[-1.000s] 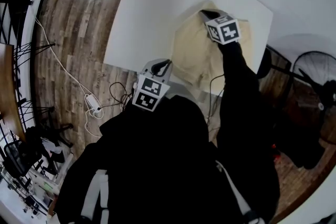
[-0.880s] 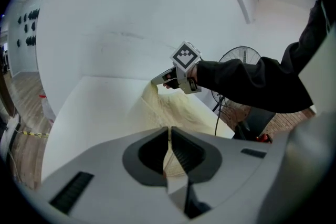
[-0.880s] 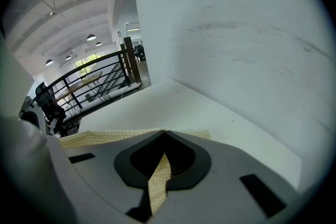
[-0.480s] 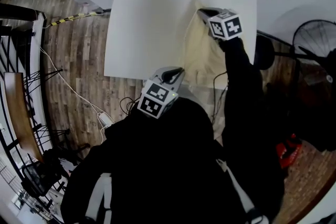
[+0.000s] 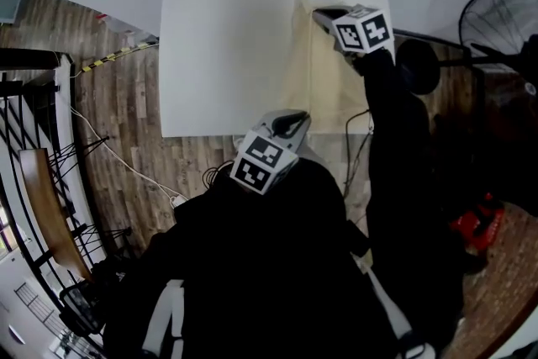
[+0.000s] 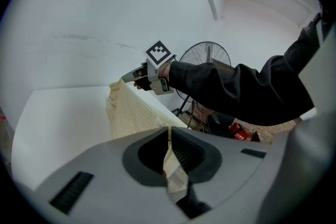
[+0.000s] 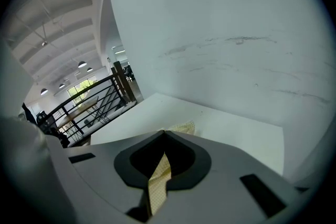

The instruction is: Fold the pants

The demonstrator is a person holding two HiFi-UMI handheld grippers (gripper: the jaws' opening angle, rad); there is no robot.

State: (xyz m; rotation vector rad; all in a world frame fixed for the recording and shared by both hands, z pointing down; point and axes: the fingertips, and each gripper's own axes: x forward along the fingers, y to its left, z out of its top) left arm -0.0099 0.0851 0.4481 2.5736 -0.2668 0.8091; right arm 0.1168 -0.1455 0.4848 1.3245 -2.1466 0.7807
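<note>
The cream pants [image 5: 324,84] lay over the right part of the white table [image 5: 218,46], at about one o'clock from the middle of the head view. They were drawn out in a long strip between the two grippers. The right gripper [image 5: 324,14] sat at the strip's twelve o'clock end, near the far edge of the table. The left gripper [image 5: 290,124] sat at its six o'clock end, by the near edge.

In the left gripper view the jaws were pressed together on a fold of the cream cloth, which ran between the pads and hung out below them. In the right gripper view the jaws likewise pinched a narrow band of the cloth, and more of it showed past the tips on the tabletop.

Seen from the left gripper, the pants rose off the table as a slanting sheet toward the right gripper at eleven o'clock. A black sleeve [image 6: 241,92] reached in behind it from three o'clock.

In the head view a standing fan [image 5: 498,17] stood off the table at two o'clock. The wooden floor [image 5: 118,113] lay at nine o'clock, with a white cable [image 5: 126,166] across it and a black railing [image 5: 25,109] beyond.
</note>
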